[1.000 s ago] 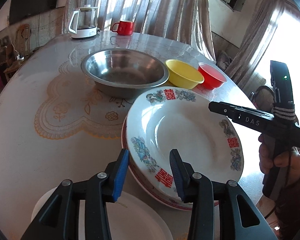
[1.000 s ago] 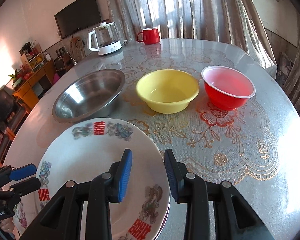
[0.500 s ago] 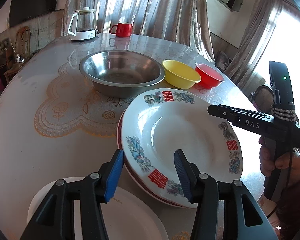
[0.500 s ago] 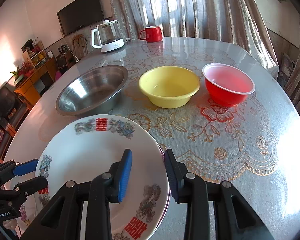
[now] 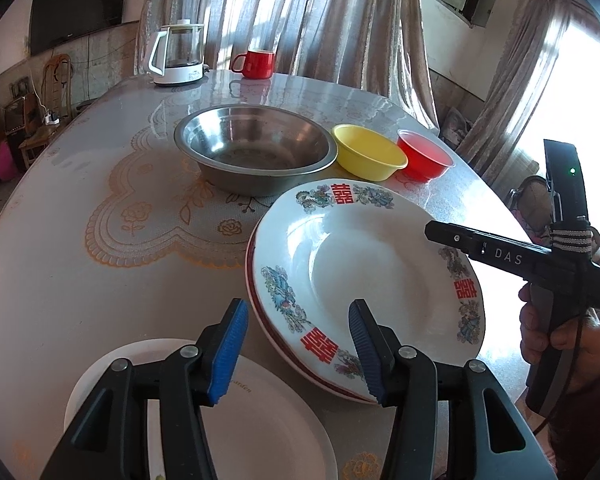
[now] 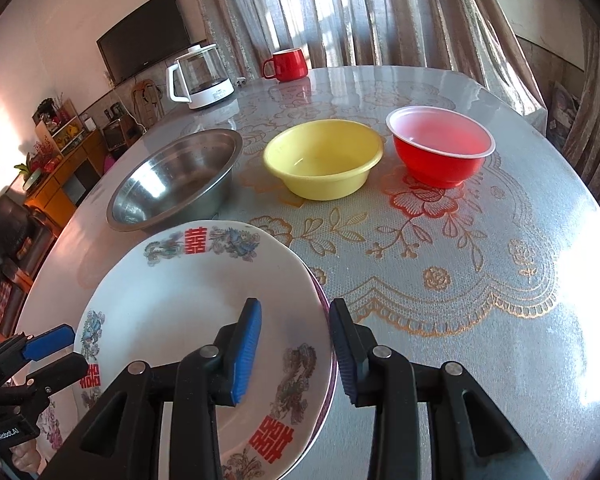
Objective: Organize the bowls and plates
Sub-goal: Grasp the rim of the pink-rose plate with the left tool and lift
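The decorated plate [image 5: 364, 264], white with red double-happiness characters and painted dragons on its rim, sits on the bench [image 5: 80, 248] on top of at least one more plate; only a thin red-edged rim of what lies beneath shows, so the count of the stack cannot be told. The left gripper [image 5: 296, 344] hovers at the plate's near edge, and its jaws have just been opening: they stand apart with the rim between them but not pressed. Under it lies a plain white plate [image 5: 260, 420], largely hidden by the gripper's body and cut off by the frame (a faint printed word on it is unreadable). The right gripper [image 6: 294, 348] straddles the opposite rim, blue pads apart, neither clearly touching the plate. In the left wrist view the hand [image 5: 540, 332] holding it is partly cut off. Beyond the stack stand a steel bowl [image 5: 256, 148], a yellow bowl [image 6: 324, 158] and a red bowl [image 6: 440, 146] in a row, apart from each other. Far back sit a glass kettle [image 6: 202, 76] and a red mug [image 6: 286, 64].
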### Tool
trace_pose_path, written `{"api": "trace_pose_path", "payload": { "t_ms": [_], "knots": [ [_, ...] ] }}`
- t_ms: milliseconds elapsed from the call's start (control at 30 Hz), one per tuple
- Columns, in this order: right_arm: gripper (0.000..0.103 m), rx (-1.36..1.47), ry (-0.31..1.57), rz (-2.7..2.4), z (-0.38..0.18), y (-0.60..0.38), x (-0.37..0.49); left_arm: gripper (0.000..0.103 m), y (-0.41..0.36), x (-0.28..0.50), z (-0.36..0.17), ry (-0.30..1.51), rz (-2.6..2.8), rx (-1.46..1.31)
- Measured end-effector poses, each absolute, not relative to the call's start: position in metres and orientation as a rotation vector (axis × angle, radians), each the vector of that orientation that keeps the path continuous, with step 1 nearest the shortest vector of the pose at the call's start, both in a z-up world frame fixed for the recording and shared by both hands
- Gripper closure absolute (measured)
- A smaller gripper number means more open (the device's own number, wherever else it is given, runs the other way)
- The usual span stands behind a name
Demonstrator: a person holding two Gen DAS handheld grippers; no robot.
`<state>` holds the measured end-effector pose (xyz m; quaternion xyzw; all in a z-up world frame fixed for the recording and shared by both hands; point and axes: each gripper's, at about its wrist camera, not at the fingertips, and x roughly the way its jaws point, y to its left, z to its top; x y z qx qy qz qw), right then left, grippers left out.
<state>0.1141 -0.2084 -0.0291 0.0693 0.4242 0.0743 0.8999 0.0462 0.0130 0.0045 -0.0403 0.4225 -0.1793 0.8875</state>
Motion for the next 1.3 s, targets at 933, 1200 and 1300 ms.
{"api": "trace_pose_path", "payload": {
  "t_ms": [933,1200,1300],
  "knots": [
    [0.062,0.182,0.857,0.683,0.008,-0.133,0.049,0.049,0.091,0.021,0.010,0.834,-0.216,-0.200],
    [0.062,0.127,1.004,0.871,-0.020,-0.077,0.026,0.049,0.137,-0.005,0.002,0.824,-0.150,-0.206],
    [0.062,0.128,1.055,0.874,-0.034,-0.068,0.024,0.049,0.149,-0.015,-0.001,0.822,-0.140,-0.217]
  ]
}}
